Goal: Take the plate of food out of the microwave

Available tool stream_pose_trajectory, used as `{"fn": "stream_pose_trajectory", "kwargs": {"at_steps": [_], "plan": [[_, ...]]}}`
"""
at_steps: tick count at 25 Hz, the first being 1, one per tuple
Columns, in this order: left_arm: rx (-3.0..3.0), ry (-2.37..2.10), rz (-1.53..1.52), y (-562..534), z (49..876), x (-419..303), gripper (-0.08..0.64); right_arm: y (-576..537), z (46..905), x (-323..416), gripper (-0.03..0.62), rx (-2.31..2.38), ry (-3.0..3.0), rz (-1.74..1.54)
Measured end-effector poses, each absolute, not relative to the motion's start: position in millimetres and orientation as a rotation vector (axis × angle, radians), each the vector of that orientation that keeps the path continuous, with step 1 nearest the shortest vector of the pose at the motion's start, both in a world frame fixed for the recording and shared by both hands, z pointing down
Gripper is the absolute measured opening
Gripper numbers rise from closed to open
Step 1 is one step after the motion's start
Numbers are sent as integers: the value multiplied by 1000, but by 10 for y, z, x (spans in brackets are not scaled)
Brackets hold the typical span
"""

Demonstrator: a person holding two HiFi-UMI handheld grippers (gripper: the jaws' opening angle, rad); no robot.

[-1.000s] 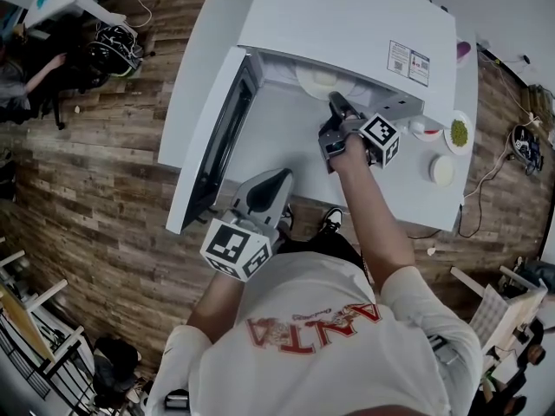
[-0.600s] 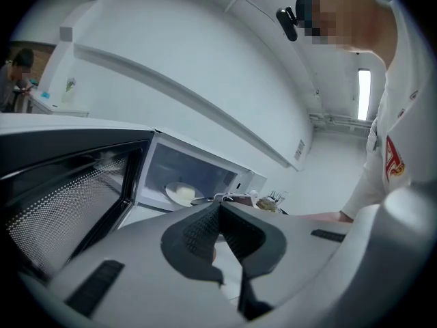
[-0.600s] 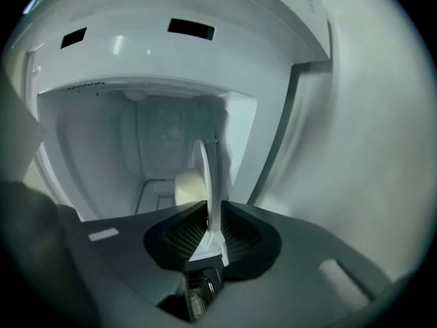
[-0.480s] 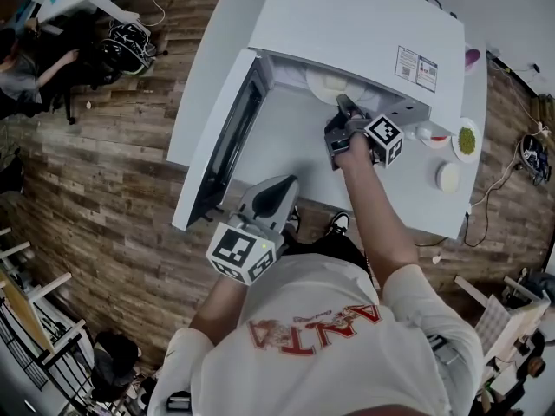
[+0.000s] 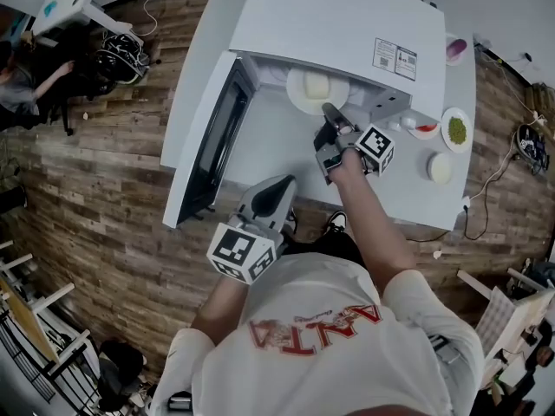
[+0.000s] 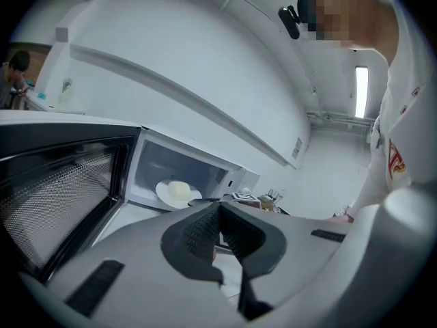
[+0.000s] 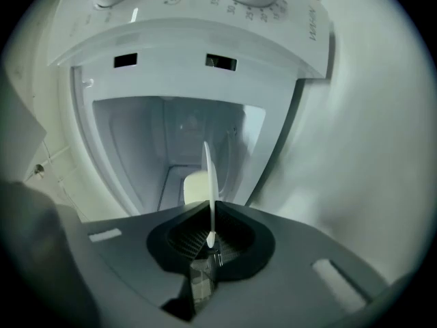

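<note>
The white microwave (image 5: 338, 24) stands on the table with its door (image 5: 212, 146) swung open to the left. A white plate (image 5: 316, 87) with a pale block of food sits at the mouth of the cavity. My right gripper (image 5: 329, 113) is shut on the plate's near rim, its jaws having just closed on it. In the right gripper view the rim (image 7: 210, 183) runs edge-on between the pads of the right gripper (image 7: 210, 241). My left gripper (image 5: 276, 189) hangs back near the table's front edge, shut and empty. Past the left gripper (image 6: 218, 221) the plate (image 6: 176, 193) shows inside the cavity.
Right of the microwave the white table (image 5: 286, 154) carries a small dish of green food (image 5: 457, 131), a white bowl (image 5: 440, 169) and a dish with red (image 5: 425, 128). The open door juts out over the wooden floor (image 5: 104, 198). A person (image 5: 26, 85) sits at far left.
The right gripper's jaws have closed on the plate's rim. More of the plate now shows beyond the microwave's top edge. The left gripper has stayed where it was.
</note>
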State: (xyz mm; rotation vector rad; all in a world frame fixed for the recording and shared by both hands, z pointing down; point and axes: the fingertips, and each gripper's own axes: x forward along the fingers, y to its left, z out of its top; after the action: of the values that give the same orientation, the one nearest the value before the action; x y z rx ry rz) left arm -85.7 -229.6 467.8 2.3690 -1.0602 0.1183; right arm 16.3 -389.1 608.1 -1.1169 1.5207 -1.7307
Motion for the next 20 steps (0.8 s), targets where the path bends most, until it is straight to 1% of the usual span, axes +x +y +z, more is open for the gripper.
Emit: {"fn": "stream_pose_trajectory", "kwargs": {"at_steps": [6,12,15,20], "plan": [[2388,-1036,133,-2206,4628,-691,6,-3369,5961,177,17,-1045,1604,-1790],[2415,-1009,151,-2064,4528,-502,6,-2708,6018,361,17,-1025,1605,-1853],[2451,-978,157,-2001,4443,-327,6,-2429,6071,580,17,-1043,1584,-1854],[2509,-887,172,-1882,4370,39,6,-2010,6228,1141,17,-1129,1515,-1814]]}}
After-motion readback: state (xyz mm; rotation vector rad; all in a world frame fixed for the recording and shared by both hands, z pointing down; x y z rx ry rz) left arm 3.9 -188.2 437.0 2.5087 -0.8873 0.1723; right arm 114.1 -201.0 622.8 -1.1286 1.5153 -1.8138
